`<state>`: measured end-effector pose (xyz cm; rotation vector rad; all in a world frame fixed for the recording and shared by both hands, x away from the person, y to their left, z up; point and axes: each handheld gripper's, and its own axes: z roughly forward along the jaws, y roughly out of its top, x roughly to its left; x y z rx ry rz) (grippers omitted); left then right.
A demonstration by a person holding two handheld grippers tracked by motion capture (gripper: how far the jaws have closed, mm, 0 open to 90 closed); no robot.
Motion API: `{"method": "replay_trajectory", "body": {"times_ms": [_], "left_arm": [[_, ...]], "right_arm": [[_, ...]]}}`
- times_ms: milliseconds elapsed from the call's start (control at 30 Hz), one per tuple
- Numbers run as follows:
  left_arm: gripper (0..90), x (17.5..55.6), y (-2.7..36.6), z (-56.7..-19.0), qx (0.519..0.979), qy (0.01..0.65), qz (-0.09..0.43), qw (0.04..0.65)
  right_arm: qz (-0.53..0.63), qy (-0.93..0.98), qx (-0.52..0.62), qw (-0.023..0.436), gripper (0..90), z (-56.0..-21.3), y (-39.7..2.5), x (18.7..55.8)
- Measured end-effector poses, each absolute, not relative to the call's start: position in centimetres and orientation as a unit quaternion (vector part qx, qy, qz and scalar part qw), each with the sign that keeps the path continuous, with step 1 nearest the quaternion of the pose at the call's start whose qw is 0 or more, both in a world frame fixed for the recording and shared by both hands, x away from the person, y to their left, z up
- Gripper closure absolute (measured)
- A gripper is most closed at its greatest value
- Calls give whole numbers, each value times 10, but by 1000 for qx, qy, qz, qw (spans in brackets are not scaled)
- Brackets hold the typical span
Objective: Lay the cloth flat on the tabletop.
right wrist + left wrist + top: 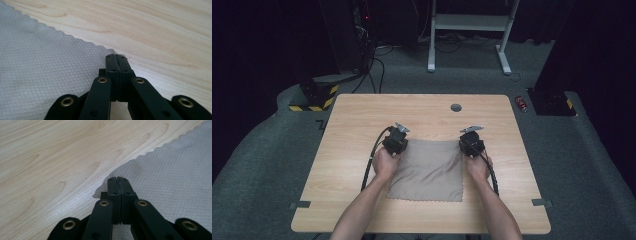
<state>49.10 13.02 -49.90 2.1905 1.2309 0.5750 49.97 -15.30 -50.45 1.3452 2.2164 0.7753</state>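
My fingers are pressing fully together at both grippers, each pinching a far corner of the grey cloth. The left gripper is gripping the far-left corner, the right gripper the far-right. The cloth is lying flat on the table, near its middle.

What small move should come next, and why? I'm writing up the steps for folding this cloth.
Probably lift both far corners a little. The left gripper and the right gripper each sit with jaws closed at a far corner of the grey cloth, which lies flat on the table. I can't confirm the grip.
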Motion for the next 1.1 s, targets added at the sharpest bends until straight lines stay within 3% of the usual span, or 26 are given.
{"method": "replay_trajectory", "body": {"times_ms": [300, 400, 533, 667, 733, 1100], "left_arm": [[890, 495, 129, -506, 816, 466, 213, 266], [885, 497, 129, -507, 816, 471, 209, 260], [717, 494, 134, -505, 810, 479, 212, 265], [560, 477, 142, -503, 805, 483, 204, 277], [525, 464, 145, -504, 810, 472, 207, 278], [476, 407, 167, -509, 805, 470, 183, 314]], "right_arm": [[268, 800, 492, 213, 890, -508, -149, 515], [269, 803, 486, 216, 811, -510, -151, 515], [278, 793, 504, 199, 717, -506, -164, 512], [314, 789, 493, 190, 695, -499, -175, 490], [318, 798, 479, 180, 697, -501, -178, 471], [341, 826, 417, 165, 739, -510, -179, 391]]}}
